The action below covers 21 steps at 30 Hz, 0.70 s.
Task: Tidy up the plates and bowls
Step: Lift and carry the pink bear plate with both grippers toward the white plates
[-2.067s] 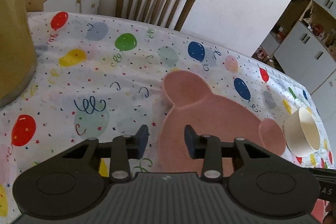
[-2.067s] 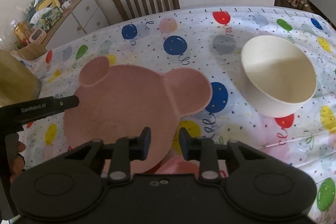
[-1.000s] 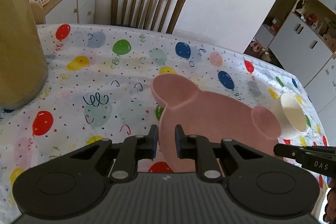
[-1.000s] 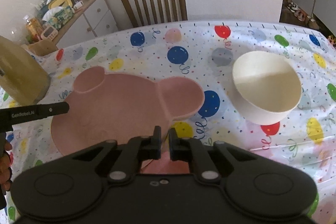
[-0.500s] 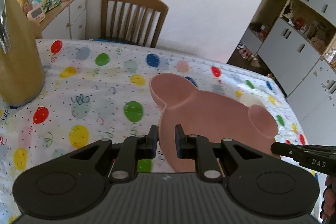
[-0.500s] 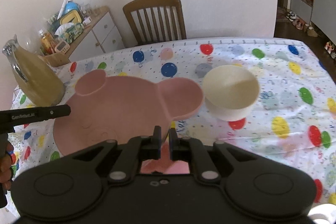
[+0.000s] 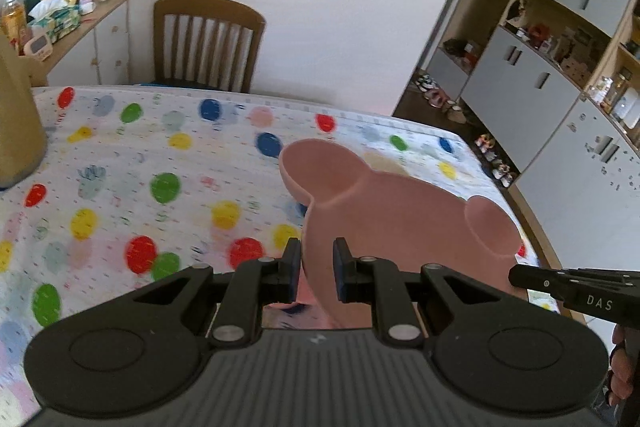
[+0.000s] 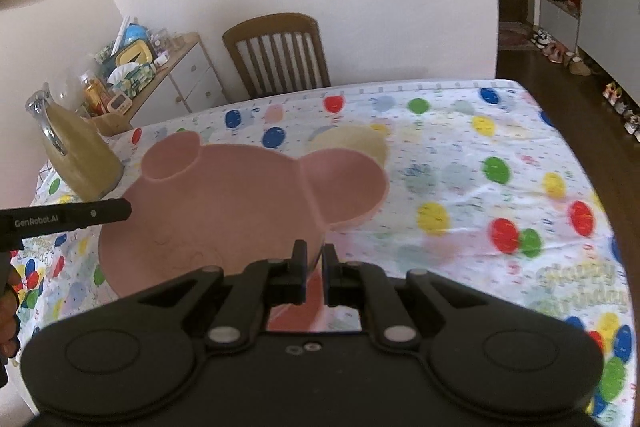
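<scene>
A pink bear-shaped plate (image 7: pixel 392 223) with two round ear wells is held in the air above the table, gripped at its near rim from both sides. My left gripper (image 7: pixel 316 267) is shut on its left edge. My right gripper (image 8: pixel 314 267) is shut on its right edge, with the plate (image 8: pixel 224 211) spreading out to the left. The cream bowl (image 8: pixel 352 141) stands on the table behind the plate's right ear, mostly hidden by it. In the left wrist view only a pale sliver of the bowl (image 7: pixel 382 161) shows behind the plate.
The table wears a balloon-print cloth (image 8: pixel 500 167). A tall yellow jug (image 8: pixel 80 155) stands at the far left. A wooden chair (image 7: pixel 208 43) is behind the table, a cluttered sideboard (image 8: pixel 160 67) at the back left, and cabinets (image 7: pixel 560 75) on the right.
Both grippers closed on the pink plate and raised it off the table. Since half a second ago it has risen further and now covers most of the bowl.
</scene>
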### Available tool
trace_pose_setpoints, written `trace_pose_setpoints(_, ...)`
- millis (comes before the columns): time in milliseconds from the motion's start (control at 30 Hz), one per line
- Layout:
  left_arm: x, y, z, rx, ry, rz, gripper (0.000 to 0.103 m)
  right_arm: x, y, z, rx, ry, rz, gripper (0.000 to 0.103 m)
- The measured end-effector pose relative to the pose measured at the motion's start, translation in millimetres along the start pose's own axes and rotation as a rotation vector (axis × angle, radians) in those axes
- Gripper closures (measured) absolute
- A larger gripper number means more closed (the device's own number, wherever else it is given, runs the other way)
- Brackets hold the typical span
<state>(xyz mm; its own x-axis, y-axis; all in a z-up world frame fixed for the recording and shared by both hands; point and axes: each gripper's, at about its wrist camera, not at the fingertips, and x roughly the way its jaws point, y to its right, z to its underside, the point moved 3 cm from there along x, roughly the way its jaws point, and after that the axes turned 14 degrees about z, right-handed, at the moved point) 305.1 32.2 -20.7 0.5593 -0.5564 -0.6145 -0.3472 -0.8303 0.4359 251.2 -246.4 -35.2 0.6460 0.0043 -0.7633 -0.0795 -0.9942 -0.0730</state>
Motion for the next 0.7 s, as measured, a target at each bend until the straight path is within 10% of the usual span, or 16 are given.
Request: trace_pose_setpoints(700,53,151,78,0.064,-0.116,0.088,0.087,-53,163,59,0.090,0.006,0.062,0.097)
